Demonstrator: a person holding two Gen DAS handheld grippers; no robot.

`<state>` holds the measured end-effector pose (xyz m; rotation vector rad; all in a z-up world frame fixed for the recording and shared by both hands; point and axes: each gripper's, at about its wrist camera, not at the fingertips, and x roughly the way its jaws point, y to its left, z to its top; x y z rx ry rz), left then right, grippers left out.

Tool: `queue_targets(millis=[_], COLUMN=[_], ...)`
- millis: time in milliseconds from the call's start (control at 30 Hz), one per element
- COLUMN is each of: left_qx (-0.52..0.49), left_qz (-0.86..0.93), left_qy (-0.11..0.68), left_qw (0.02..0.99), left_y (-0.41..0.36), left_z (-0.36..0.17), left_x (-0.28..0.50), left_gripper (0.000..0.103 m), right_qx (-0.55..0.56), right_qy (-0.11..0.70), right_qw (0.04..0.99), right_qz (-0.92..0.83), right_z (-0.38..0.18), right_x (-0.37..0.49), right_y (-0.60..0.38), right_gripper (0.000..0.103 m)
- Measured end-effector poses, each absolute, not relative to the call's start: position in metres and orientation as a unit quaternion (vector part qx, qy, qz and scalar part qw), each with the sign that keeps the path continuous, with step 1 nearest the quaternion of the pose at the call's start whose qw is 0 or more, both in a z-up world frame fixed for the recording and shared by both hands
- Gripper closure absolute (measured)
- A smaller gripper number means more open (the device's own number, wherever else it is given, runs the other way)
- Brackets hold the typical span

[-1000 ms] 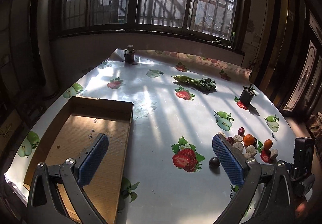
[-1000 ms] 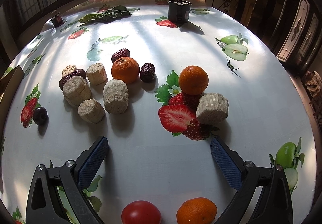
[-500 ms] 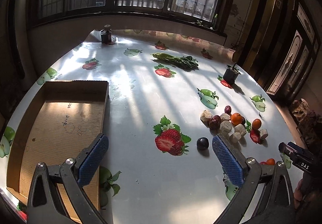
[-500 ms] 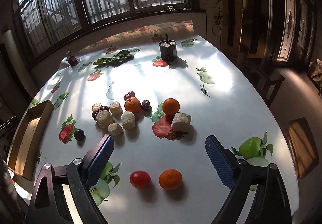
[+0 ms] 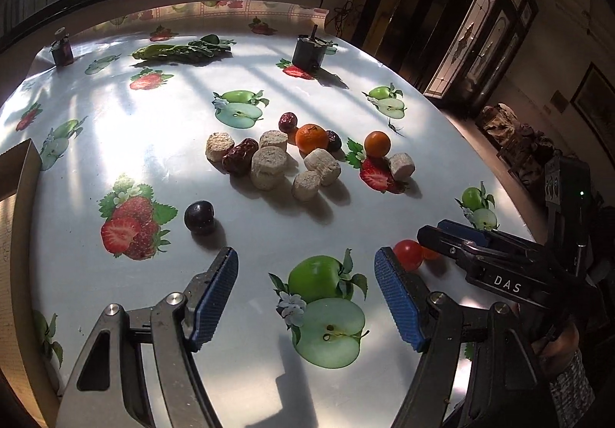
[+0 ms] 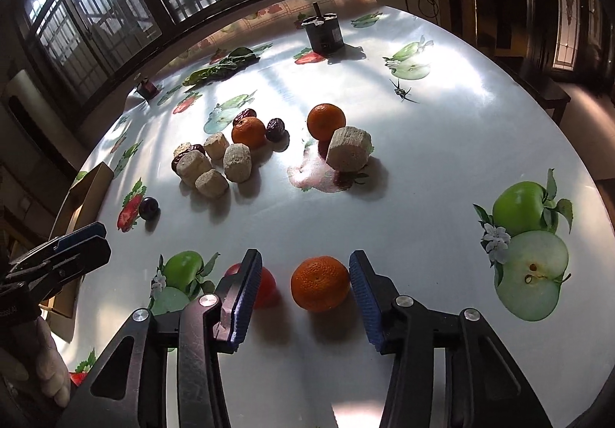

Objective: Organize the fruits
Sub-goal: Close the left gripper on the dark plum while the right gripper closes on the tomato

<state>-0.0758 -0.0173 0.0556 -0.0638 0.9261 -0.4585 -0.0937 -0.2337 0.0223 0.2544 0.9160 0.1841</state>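
I set my right gripper, jaws wide, around the near orange to grab it; my left gripper waits wide.

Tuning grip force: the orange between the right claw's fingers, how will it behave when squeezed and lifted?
The orange is round and sits free on the glossy tablecloth, so a nudge would probably roll it, maybe into the tomato beside it. Its dimpled peel should grip the ribbed blue pads of the right claw. It likely gives a little; squeeze moderately.
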Motion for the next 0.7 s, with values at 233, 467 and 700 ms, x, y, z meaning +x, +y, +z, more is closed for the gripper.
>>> queue_targets(millis=[233, 467, 700], left_qx=[-0.064, -0.083, -0.034], left_qz=[-0.121, -0.116, -0.156], left_qy=[0.457, 0.479, 0.470], left_qw=[0.879, 0.866, 0.868], left_y=[0.053, 0.070, 0.031], left_z=[0.051, 0.033, 0.023], left_x=[-0.038, -0.018, -0.010], left_gripper=[0.030, 0.030, 0.033], right_qx=[0.118, 0.112, 0.069], right_qy=[0.426, 0.428, 0.414], right_qw=[0.893, 0.890, 0.899], right_qz=[0.087, 0.109, 0.125], right_z=[0.043, 0.044, 0.047], right_x=[-0.093, -0.086, -0.102], right_y=[-0.236, -0.226, -0.215], right_gripper=[0.053, 0.053, 0.053])
